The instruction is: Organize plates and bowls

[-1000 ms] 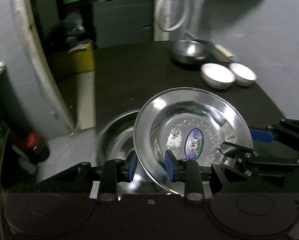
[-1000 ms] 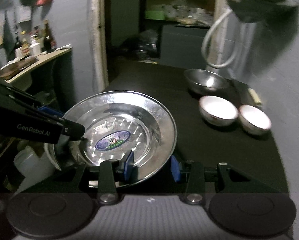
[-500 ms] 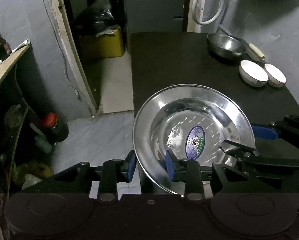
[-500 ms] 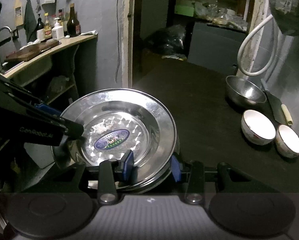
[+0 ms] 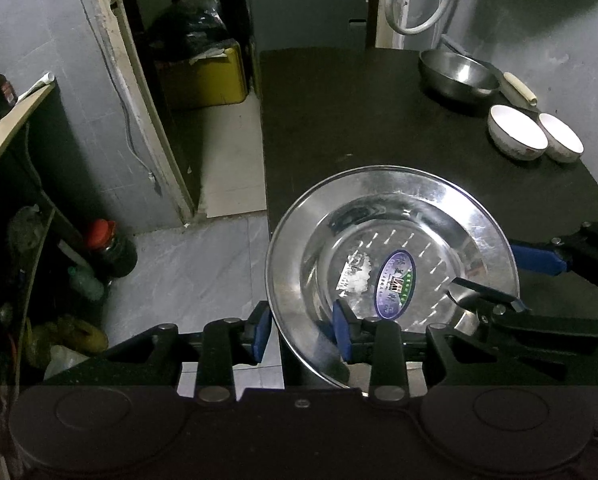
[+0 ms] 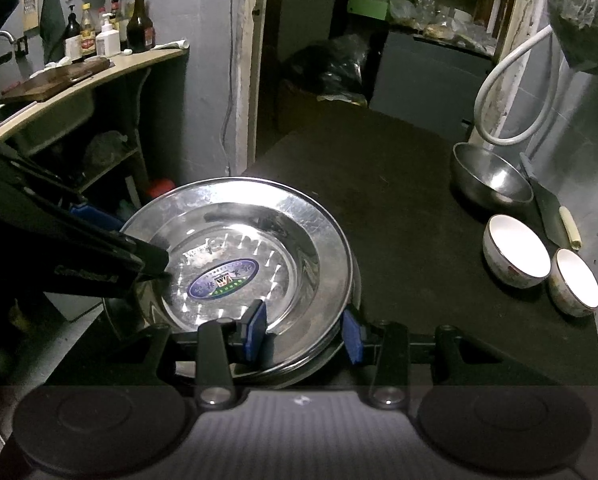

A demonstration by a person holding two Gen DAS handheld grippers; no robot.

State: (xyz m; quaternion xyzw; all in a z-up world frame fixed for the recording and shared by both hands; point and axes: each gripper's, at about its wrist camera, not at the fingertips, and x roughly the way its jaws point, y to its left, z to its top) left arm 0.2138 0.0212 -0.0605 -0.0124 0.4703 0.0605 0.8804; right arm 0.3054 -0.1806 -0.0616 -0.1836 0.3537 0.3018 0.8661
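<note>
A steel plate (image 5: 391,252) with an oval blue sticker lies at the near left corner of the black table (image 5: 359,112); in the right wrist view (image 6: 235,256) it sits on top of another steel plate whose rim (image 6: 339,344) shows beneath it. My left gripper (image 5: 301,334) straddles the plate's near-left rim, its jaws apart and not pressing on it. My right gripper (image 6: 301,330) straddles the opposite rim, jaws apart. Each gripper shows in the other's view. A steel bowl (image 5: 457,74) and two white bowls (image 5: 517,132) (image 5: 561,137) stand at the far right.
A knife with a pale handle (image 6: 567,224) lies beside the bowls by the wall. A white hose (image 5: 419,0) hangs at the back. Left of the table is open floor, with a red-capped bottle (image 5: 107,248), a yellow box (image 5: 203,76) and a shelf with bottles (image 6: 99,40).
Both grippers have pulled back and risen, so more floor and table show. The held plate has settled onto the lower plate, which was visible to its left a second ago.
</note>
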